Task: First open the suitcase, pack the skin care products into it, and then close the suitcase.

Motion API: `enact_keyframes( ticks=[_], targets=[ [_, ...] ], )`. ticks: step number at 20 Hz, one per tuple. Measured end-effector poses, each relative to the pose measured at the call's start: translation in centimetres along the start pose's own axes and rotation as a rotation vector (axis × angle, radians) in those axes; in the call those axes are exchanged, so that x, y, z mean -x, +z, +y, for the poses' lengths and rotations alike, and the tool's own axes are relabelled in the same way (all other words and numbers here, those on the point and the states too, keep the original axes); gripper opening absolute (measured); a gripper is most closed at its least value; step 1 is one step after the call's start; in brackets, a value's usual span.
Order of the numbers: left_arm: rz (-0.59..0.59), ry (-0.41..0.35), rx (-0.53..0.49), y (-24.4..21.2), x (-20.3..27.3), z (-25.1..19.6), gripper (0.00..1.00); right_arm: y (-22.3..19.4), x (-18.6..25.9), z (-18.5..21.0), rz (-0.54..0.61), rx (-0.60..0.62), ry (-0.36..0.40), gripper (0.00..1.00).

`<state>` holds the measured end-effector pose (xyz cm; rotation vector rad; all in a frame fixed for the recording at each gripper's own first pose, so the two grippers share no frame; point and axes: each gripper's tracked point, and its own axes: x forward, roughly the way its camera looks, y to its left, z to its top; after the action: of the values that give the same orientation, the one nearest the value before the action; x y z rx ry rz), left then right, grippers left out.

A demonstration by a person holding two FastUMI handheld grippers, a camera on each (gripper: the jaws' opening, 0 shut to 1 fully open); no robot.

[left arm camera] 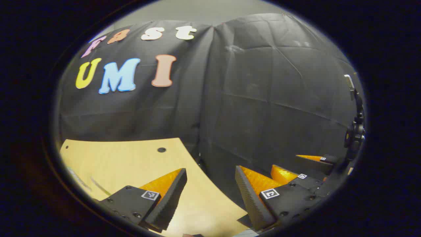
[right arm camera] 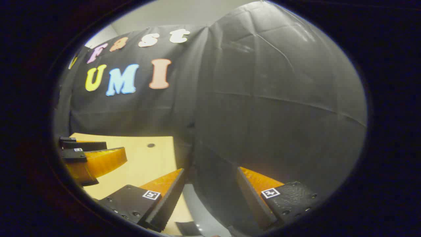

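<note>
Pale wooden table [left arm camera: 131,161] — black cloth wall [left arm camera: 263,98] behind.

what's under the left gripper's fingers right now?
Under the open left gripper: bare wooden tabletop beneath one finger, black cloth wall past the table's edge beneath the other. The fingers cover whatever lies directly below.

The surface [left arm camera: 131,161] looks like pale, smooth, matt wood. Each hand-held gripper [left arm camera: 210,192] has ribbed orange plastic fingers [left arm camera: 164,182] with matt black backs.

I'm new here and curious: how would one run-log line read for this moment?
left gripper: open, holding nothing | right gripper: open, holding nothing | wooden table ahead
</note>
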<state>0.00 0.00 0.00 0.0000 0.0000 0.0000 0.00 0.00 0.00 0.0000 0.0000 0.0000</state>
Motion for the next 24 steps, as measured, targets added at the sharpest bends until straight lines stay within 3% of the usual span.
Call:
enact_keyframes(
  ticks=[4, 6, 8, 9, 10, 12, 14, 18, 21, 24],
  targets=[
    [0.0, 0.0, 0.0, 0.0, 0.0, 0.0, 0.95, 5.4, 3.2, 12.0, -0.111, 0.012, 0.253, 0.94],
    [-0.002, 0.006, 0.008, 0.0, 0.0, -0.1, 0.97, 8.3, 4.5, 16.3, -0.168, 0.004, 0.342, 0.95],
    [-0.075, 0.125, 0.098, 0.6, -0.8, -1.0, 0.96, 12.3, 5.5, 19.2, -0.264, -0.014, 0.342, 0.94],
    [-0.089, 0.146, 0.254, 1.2, -0.9, -3.3, 0.95, 15.0, 6.3, 20.9, -0.338, -0.02, 0.324, 0.94],
    [-0.14, 0.166, 0.291, 1.8, -1.3, -3.8, 0.95, 17.6, 7.1, 22.9, -0.412, -0.036, 0.308, 0.93],
    [-0.166, 0.192, 0.274, 1.3, -1.0, -4.1, 0.95, 20.0, 7.6, 27.5, -0.464, -0.101, 0.304, 0.94],
    [-0.1, 0.209, 0.242, -0.6, -1.2, -4.0, 0.95, 19.3, 7.1, 32.6, -0.41, -0.127, 0.324, 0.94],
    [-0.05, 0.119, 0.263, -5.0, -1.0, -0.1, 0.95, 15.7, 7.0, 38.9, -0.302, -0.051, 0.252, 0.94],
    [-0.005, 0.034, 0.2, -5.6, -3.2, 2.1, 0.95, 13.6, 8.8, 43.1, -0.261, -0.001, 0.262, 0.94],
    [0.007, 0.031, 0.173, -5.1, -5.1, 3.0, 0.96, 12.8, 9.3, 45.6, -0.231, 0.021, 0.281, 0.94]
  ],
)
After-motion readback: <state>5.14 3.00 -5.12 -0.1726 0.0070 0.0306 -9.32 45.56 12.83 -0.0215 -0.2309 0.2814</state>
